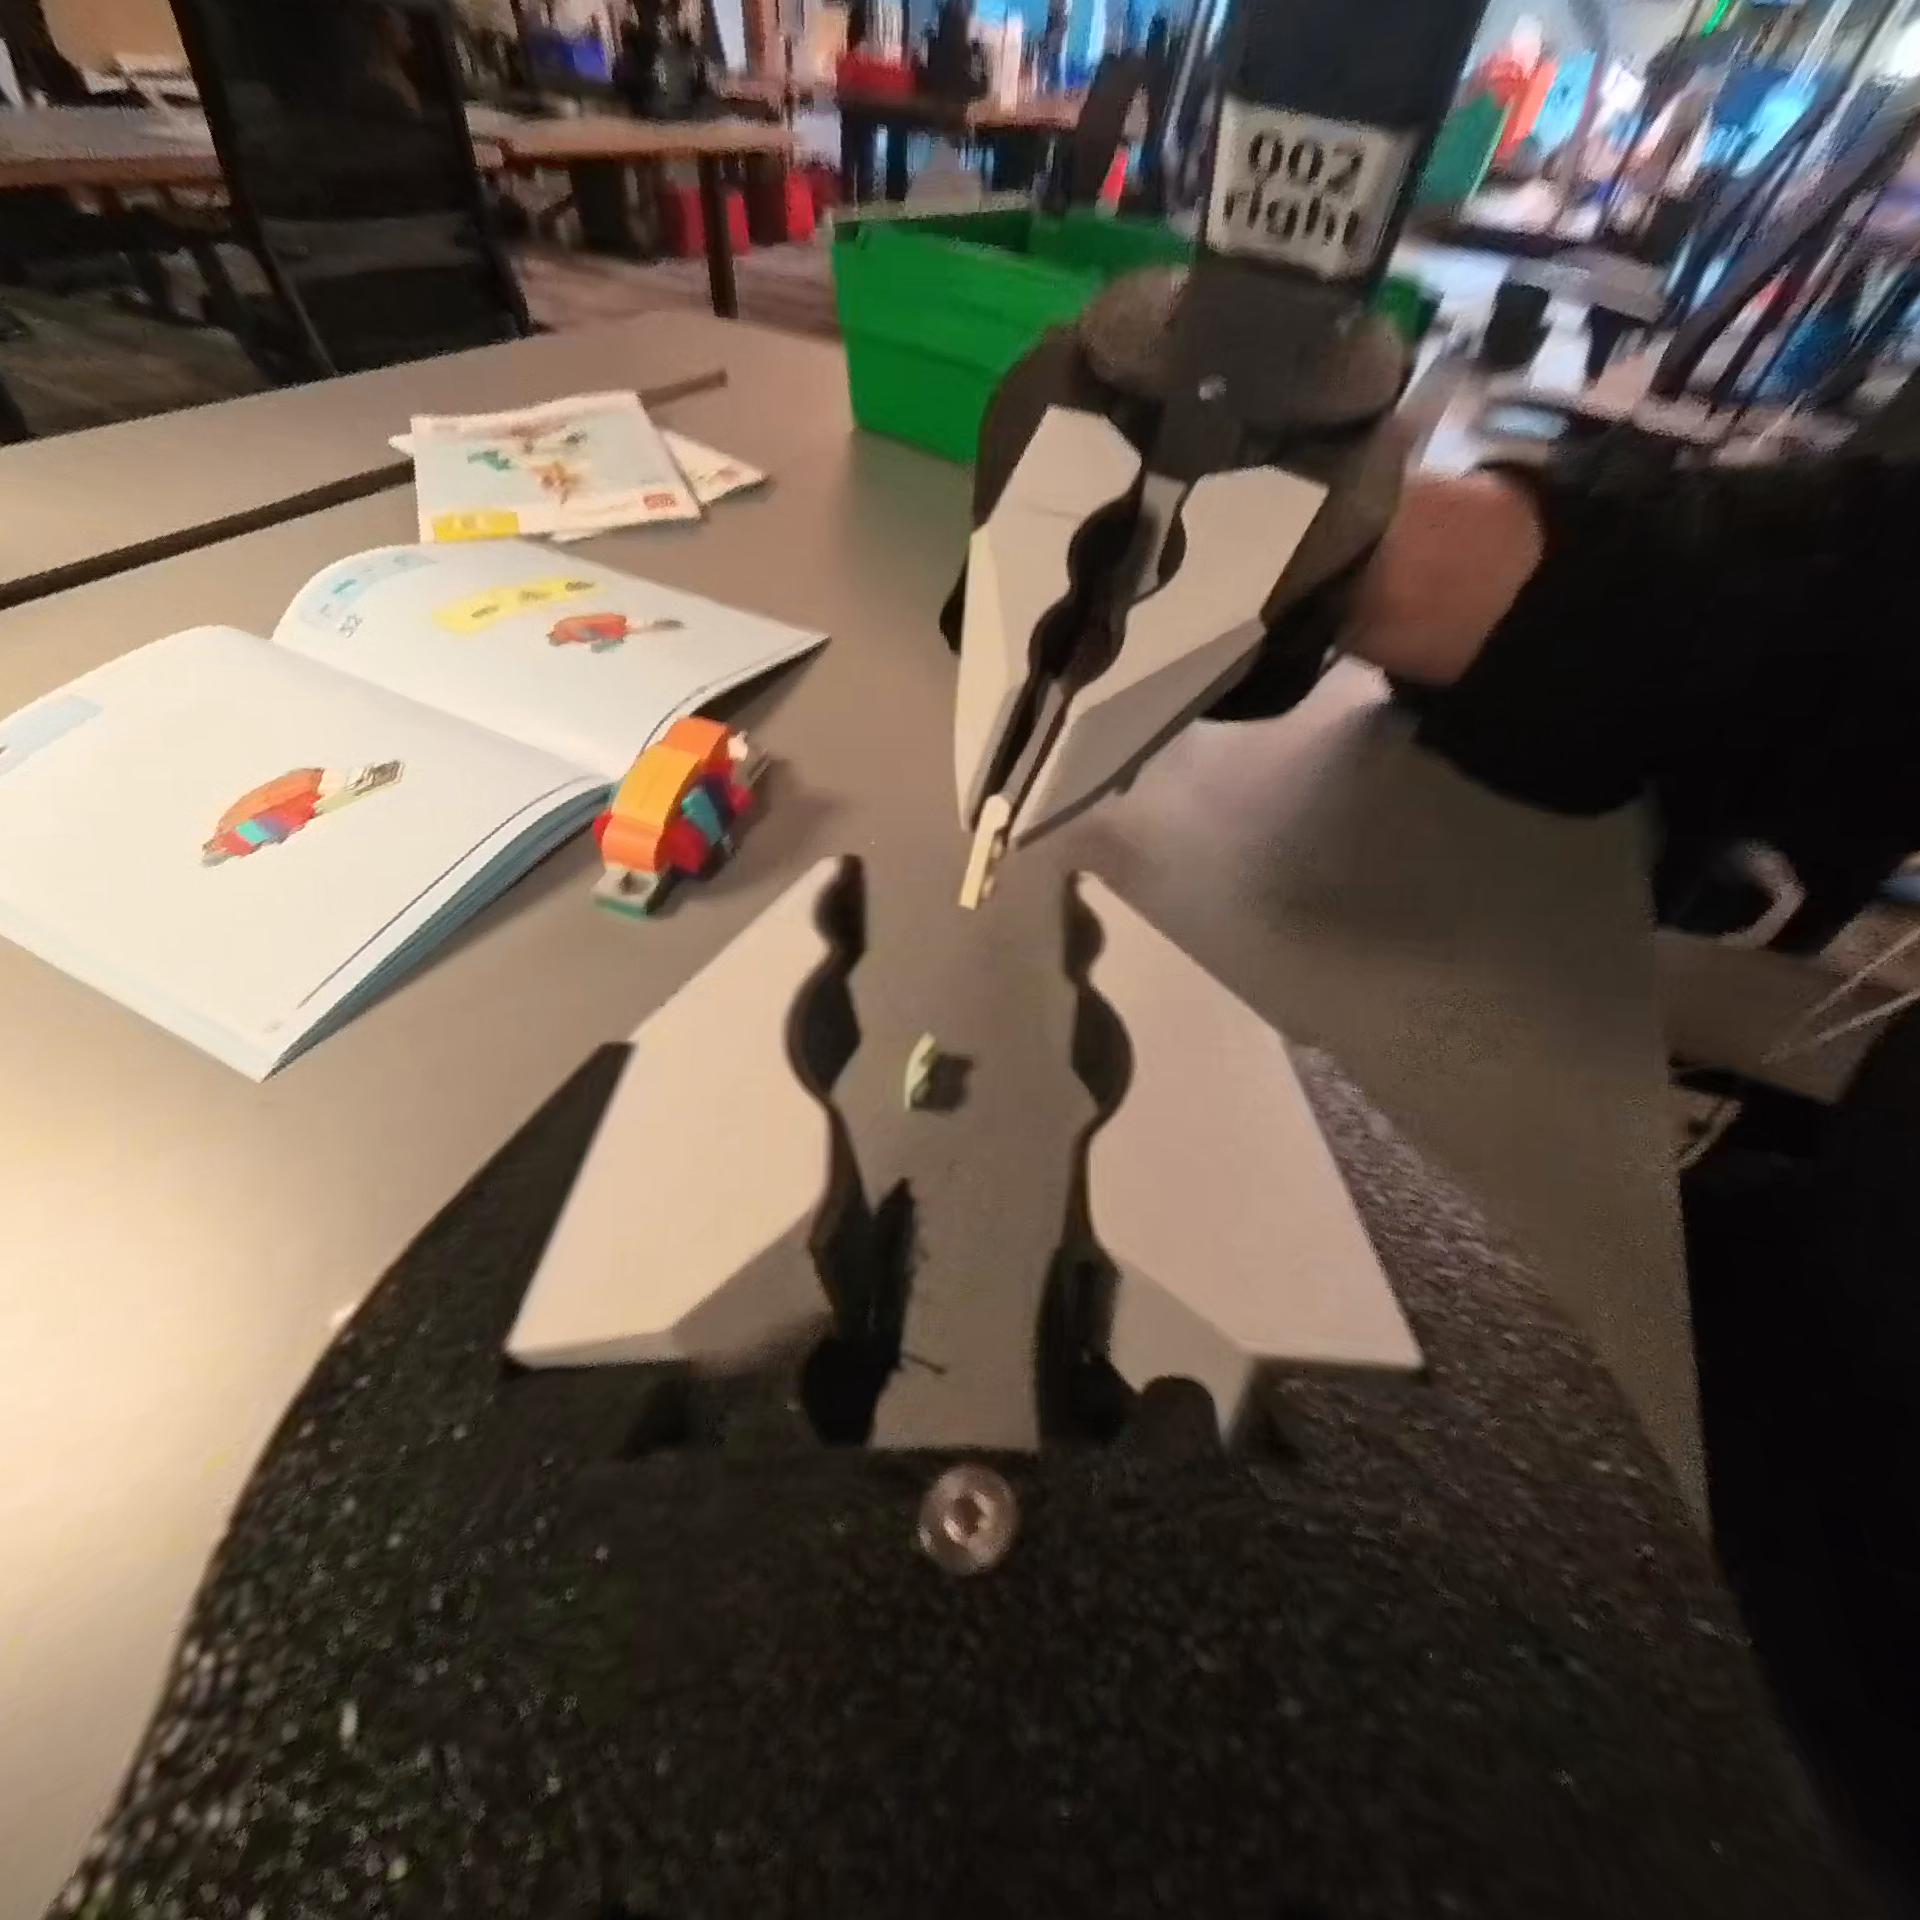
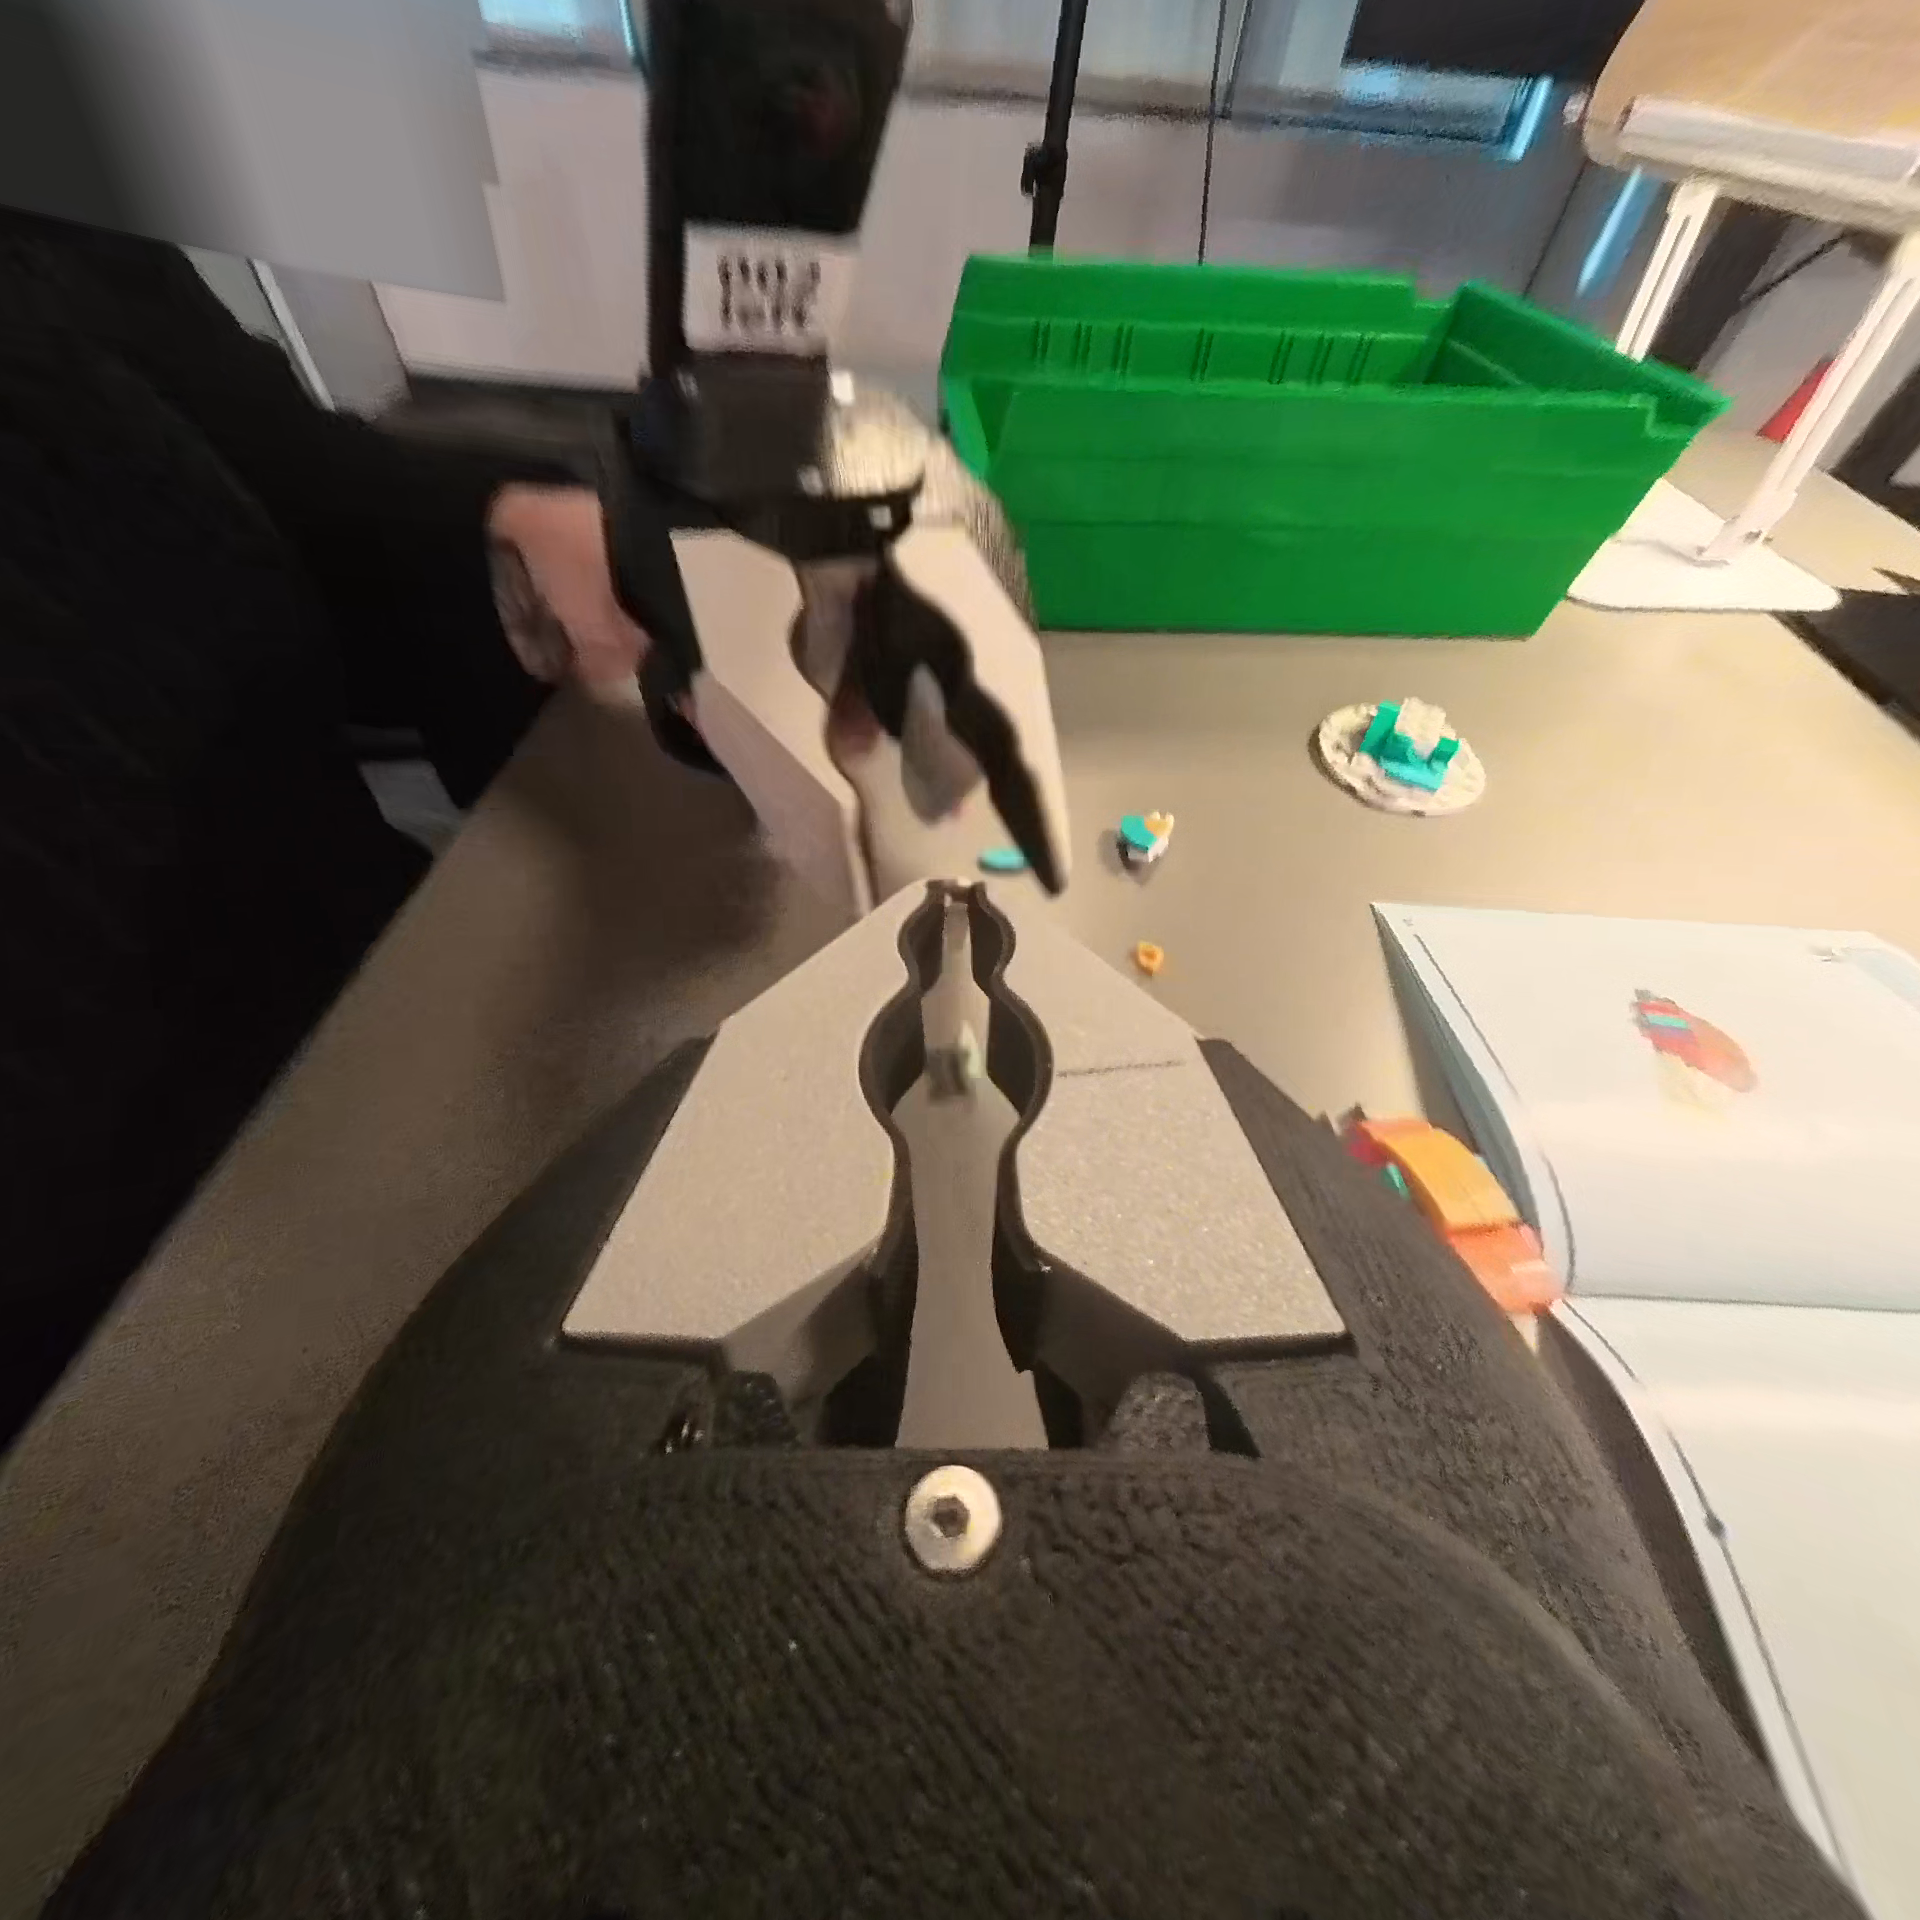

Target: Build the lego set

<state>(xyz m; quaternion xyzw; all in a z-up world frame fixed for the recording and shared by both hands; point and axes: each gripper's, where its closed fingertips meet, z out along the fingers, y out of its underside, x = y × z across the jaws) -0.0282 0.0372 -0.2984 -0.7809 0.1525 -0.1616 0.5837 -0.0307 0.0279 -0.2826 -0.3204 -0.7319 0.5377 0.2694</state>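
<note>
My right gripper [image 2: 956, 896] is shut on a small cream piece [image 2: 957, 886] at its fingertips. In the left wrist view the right gripper [image 1: 989, 821] points down with the cream piece [image 1: 981, 868] hanging just above the table. My left gripper [image 1: 966, 883] is open, its jaws wide apart, right in front of that piece. A small pale green piece [image 1: 928, 1070] lies on the table between the left fingers; it also shows through the right fingers' gap [image 2: 956, 1060]. An orange, red and teal lego model [image 1: 675, 810] lies beside the open instruction booklet [image 1: 312, 790].
A green bin [image 2: 1299, 499] stands at the back of the grey table [image 1: 208, 1247]. A white round plate with teal bricks [image 2: 1403, 764], small teal pieces [image 2: 1143, 833] and a tiny orange piece [image 2: 1148, 956] lie loose. Leaflets [image 1: 561, 468] lie behind the booklet. A person's hand [image 1: 1455, 582] holds the right gripper. Less than 4 cm separates the two grippers' tips.
</note>
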